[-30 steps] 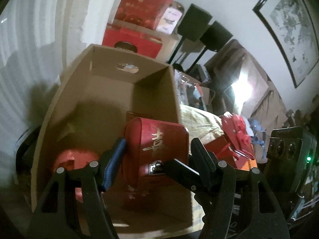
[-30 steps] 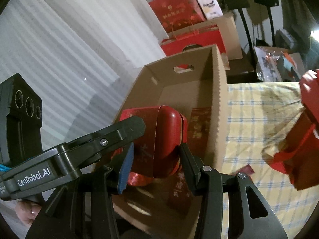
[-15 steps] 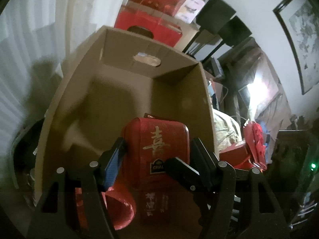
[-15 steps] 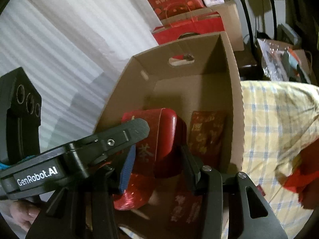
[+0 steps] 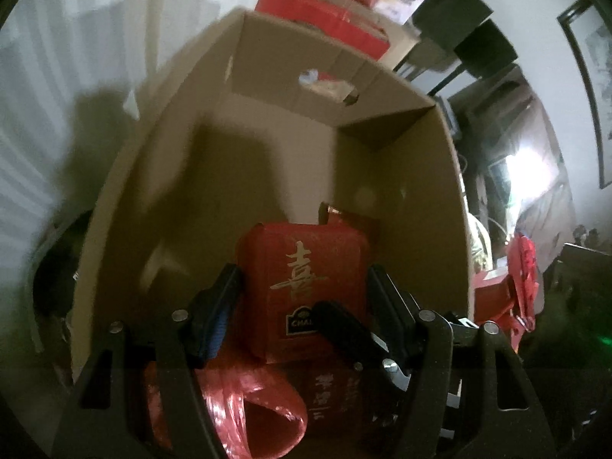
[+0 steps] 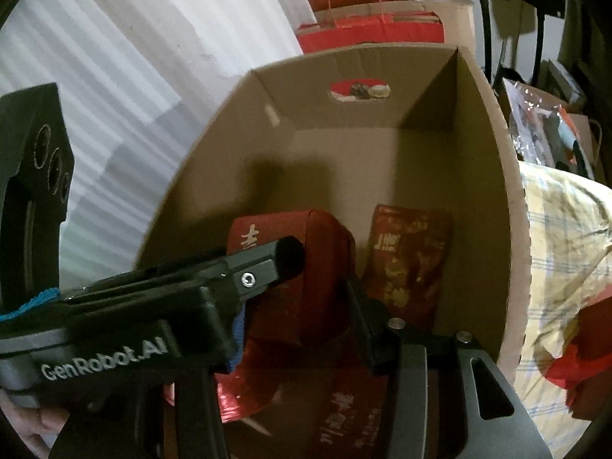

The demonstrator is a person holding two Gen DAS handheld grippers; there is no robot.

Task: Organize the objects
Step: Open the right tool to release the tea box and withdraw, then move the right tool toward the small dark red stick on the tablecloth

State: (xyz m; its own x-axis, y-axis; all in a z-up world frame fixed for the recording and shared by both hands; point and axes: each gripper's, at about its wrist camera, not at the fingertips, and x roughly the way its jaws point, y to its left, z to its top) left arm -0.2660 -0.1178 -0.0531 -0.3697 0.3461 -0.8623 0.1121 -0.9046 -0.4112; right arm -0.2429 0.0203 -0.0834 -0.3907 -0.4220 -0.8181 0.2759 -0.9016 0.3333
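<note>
A red tin (image 5: pixel 306 267) with a gold character hangs low inside the open cardboard box (image 5: pixel 229 191). My left gripper (image 5: pixel 304 294) is shut on its two sides, blue pad on the left. My right gripper (image 6: pixel 298 306) is shut on the same red tin (image 6: pixel 325 252) across its narrow edge. One right finger (image 5: pixel 344 329) crosses in front of the tin in the left wrist view. The left gripper's body (image 6: pixel 229 279) hides part of the tin in the right wrist view. The tin's underside is hidden.
On the box floor (image 6: pixel 344 176) lie a flat red packet (image 6: pixel 409 252), a shiny red bag (image 5: pixel 252 401) and another red pack (image 5: pixel 332 390). A yellow checked cloth (image 6: pixel 562 229) lies to the right. Red gift bags (image 6: pixel 367 34) stand behind the box.
Both grippers have gone forward and down with the tin, from above the box's near edge to deep between its walls. The grips have not changed.
</note>
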